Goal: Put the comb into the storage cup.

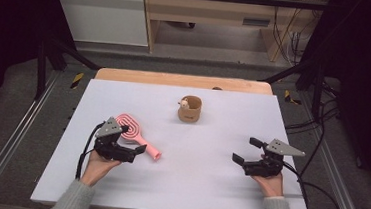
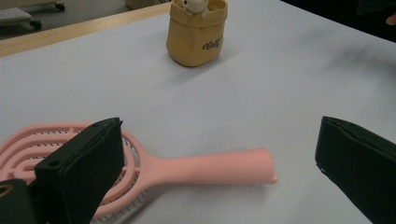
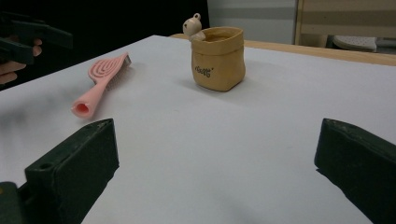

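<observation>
A pink hairbrush (image 1: pixel 130 129) lies flat on the white table top (image 1: pixel 192 185), handle pointing toward the middle. My left gripper (image 1: pixel 133 153) stands open right at it. In the left gripper view the brush handle (image 2: pixel 210 167) lies in the wide gap of the left gripper (image 2: pixel 219 154), and the left jaw covers part of the brush head. A tan fabric pouch (image 1: pixel 189 110) with a small bear figure at its rim stands upright farther back. My right gripper (image 1: pixel 246 150) is open at the right, holding nothing. The right gripper view shows the right gripper (image 3: pixel 217 144), the pouch (image 3: pixel 219 58) and the brush (image 3: pixel 100 79).
The table's wooden far edge (image 1: pixel 183 80) runs behind the pouch (image 2: pixel 198 37). Bare white surface lies between the two grippers. Black frame posts and cables flank the table. The left gripper (image 3: pixel 28 37) appears far off in the right gripper view.
</observation>
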{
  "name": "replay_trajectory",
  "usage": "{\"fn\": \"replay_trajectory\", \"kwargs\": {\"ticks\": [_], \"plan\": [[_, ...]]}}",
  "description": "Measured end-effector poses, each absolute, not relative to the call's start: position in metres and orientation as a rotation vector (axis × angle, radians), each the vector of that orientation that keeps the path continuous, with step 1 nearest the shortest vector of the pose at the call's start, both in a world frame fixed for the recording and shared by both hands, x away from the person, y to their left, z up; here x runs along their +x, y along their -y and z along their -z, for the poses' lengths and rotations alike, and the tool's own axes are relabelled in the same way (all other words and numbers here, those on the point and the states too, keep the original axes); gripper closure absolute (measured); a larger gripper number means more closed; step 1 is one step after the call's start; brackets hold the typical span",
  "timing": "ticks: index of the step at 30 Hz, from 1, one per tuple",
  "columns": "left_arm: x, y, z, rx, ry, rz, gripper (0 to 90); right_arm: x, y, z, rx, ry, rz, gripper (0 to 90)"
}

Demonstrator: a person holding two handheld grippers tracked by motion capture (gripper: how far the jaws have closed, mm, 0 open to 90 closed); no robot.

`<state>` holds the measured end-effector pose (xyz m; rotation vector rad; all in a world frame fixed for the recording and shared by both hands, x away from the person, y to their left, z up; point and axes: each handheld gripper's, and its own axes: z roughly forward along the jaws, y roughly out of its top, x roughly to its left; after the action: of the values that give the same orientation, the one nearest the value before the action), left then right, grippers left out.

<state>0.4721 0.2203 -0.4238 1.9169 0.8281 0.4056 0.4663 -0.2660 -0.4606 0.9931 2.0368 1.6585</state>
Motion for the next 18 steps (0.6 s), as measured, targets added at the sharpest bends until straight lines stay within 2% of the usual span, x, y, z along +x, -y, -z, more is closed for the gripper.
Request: {"fn": "replay_trajectory", "kwargs": {"ticks": [9,18], "plan": [[0.478,-0.211,0.429,1.937,-0.856,-0.402,4.9,0.466,0.266,0.461,0.995,-2.036,-1.658,0.2],[0.483,-0.204,0.435,1.951,-0.895,-0.410,19.1,0.466,0.266,0.461,0.997,-2.036,-1.653,0.2]]}}
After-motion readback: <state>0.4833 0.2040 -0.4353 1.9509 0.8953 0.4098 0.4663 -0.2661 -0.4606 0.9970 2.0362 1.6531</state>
